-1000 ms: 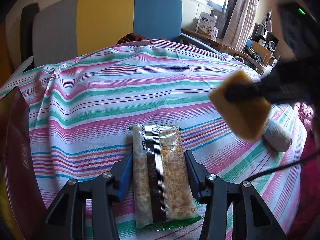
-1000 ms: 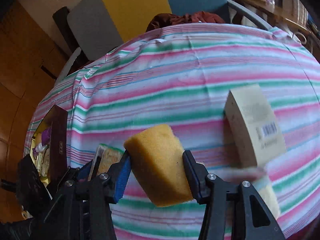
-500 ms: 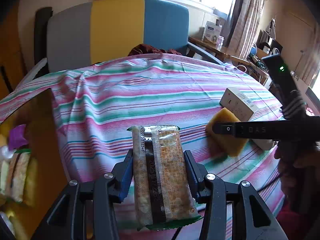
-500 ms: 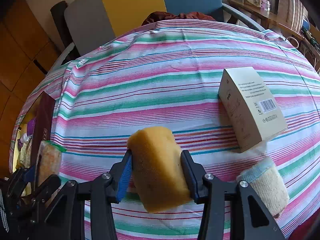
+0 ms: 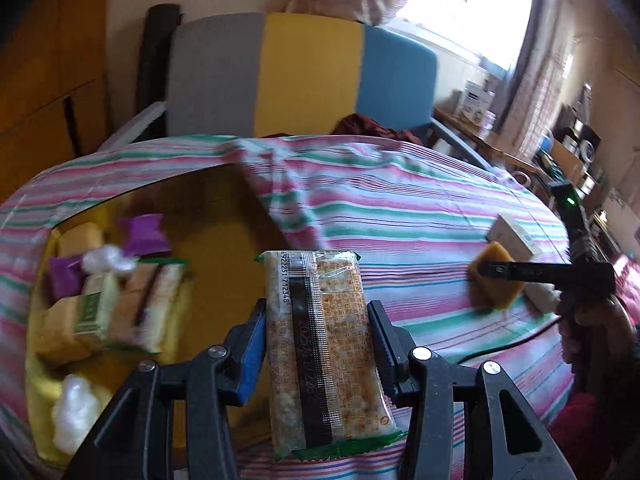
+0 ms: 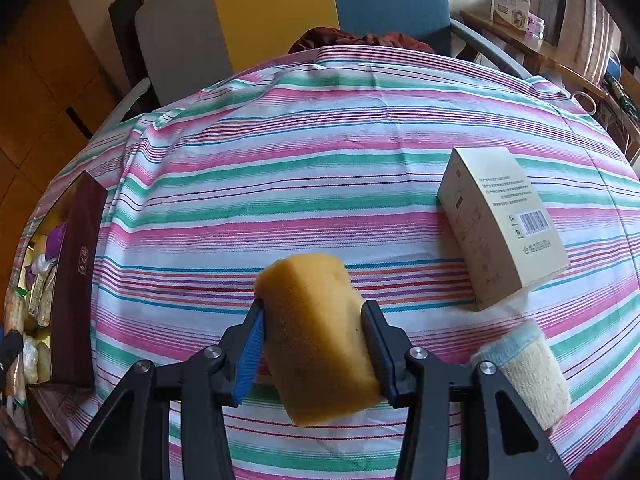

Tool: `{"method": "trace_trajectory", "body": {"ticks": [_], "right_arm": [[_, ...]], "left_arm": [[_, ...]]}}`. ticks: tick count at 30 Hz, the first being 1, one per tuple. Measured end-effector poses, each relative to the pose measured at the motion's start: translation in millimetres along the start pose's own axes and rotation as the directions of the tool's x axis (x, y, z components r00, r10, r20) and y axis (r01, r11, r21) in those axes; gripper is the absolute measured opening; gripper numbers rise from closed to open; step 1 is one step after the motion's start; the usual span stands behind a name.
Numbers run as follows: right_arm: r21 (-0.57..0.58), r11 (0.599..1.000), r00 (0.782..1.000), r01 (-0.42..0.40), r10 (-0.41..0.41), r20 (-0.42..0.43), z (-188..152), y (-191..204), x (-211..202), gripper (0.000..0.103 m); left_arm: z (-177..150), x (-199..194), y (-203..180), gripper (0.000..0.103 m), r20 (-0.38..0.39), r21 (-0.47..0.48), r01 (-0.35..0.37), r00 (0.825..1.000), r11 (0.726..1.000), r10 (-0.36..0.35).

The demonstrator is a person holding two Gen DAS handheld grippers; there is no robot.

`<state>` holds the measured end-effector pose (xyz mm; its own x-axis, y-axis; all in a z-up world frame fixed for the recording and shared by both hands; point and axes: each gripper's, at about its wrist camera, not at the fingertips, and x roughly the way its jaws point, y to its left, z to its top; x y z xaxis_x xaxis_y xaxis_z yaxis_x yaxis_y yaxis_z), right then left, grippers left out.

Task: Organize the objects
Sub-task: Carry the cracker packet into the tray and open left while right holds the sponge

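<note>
My left gripper is shut on a long clear cracker packet with a dark centre strip. It hangs beside an open box with a yellow lining, which holds several snack packs. My right gripper is shut on a yellow sponge, squeezed between its pads just above the striped cloth. In the left wrist view the same sponge shows far right, in the black gripper held by a hand.
A beige carton with a barcode lies right of the sponge, and a rolled cream towel sits below it. The box's dark brown wall stands at the cloth's left edge. A grey, yellow and blue chair back is behind the table.
My left gripper has swung left and up with the packet, bringing the open box and its snacks into view. The right gripper has stayed nearly in place, still gripping the sponge.
</note>
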<state>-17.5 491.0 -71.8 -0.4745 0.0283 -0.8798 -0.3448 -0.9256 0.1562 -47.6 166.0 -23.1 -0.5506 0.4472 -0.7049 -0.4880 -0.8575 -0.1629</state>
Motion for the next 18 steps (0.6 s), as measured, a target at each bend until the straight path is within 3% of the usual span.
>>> {"method": "trace_trajectory", "body": {"ticks": [5,10,18], "right_arm": [[-0.033,0.999,1.000,0.022,-0.021,0.005,-1,6,0,0.048],[-0.041,0.999,1.000,0.027,-0.027,0.005,-1,7,0,0.048],[-0.043,0.999,1.000,0.030,-0.030,0.005,-1,9,0,0.048]], "left_arm": [[4,1,62,0.048,-0.043,-0.161,-0.058,0.998,0.985,0.052],[28,22,109,0.048,-0.093,-0.335,-0.055,0.995,0.941,0.025],[76,78,126,0.048,-0.114,-0.343,-0.156,0.986,0.926,0.124]]}}
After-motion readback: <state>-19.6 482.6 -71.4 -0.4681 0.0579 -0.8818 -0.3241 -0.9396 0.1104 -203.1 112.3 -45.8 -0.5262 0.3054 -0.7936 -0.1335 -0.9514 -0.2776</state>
